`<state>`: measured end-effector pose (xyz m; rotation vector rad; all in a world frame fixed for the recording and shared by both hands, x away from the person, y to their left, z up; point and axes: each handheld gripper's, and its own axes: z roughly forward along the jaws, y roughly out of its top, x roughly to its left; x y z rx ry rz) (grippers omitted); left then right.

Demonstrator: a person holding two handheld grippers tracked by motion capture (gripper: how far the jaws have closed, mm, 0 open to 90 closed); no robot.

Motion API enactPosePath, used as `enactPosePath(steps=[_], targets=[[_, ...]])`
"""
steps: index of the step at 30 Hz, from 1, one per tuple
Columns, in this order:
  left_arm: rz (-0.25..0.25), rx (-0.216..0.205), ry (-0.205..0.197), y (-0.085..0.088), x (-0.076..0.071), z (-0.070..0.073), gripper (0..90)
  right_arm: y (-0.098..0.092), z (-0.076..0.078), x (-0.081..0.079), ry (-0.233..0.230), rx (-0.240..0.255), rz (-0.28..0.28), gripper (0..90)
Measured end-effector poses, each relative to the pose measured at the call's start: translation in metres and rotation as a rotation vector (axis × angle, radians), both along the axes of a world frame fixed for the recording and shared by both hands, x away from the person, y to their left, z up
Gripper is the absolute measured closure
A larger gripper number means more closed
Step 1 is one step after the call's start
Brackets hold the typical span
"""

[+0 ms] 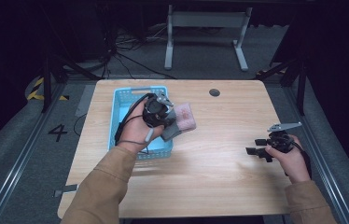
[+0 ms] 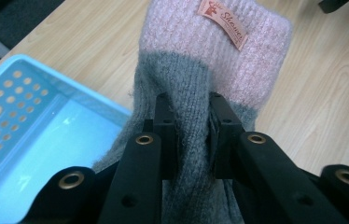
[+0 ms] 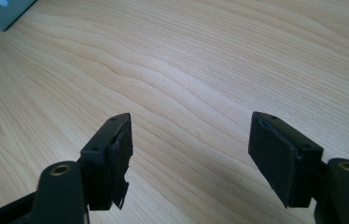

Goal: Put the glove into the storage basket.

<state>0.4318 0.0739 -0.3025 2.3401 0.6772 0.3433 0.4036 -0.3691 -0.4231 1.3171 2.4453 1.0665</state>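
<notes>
A knitted sock (image 2: 200,70), grey with a pink cuff and an orange label, hangs pinched between the jaws of my left gripper (image 2: 190,135). In the high view the left gripper (image 1: 169,122) holds the sock (image 1: 183,119) above the right wall of a light blue perforated basket (image 1: 121,100), its pink end over the table. My right gripper (image 1: 253,151) rests low near the table's right edge. Its jaws (image 3: 200,158) stand wide apart over bare wood with nothing between them.
The wooden table (image 1: 210,177) has a round dark hole (image 1: 214,92) near its far edge. A corner of the blue basket (image 3: 0,11) lies far off in the right gripper view. Beyond the table stand a white frame's legs (image 1: 205,28) and floor cables.
</notes>
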Motion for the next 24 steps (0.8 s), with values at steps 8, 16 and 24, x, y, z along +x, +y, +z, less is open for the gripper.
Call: enactPosePath(steps=[8, 16, 24], targets=[[0.04, -0.004, -0.001, 0.027, 0.01, -0.003, 77.0, -0.006, -0.001, -0.008, -0.011, -0.009, -0.021, 31.2], [0.059, -0.013, 0.001, 0.046, 0.024, -0.009, 76.9, -0.013, -0.001, -0.019, -0.027, -0.019, -0.043, 31.6], [0.067, 0.003, 0.002, 0.06, 0.038, -0.016, 76.8, -0.016, -0.003, -0.025, -0.025, -0.022, -0.052, 31.8]])
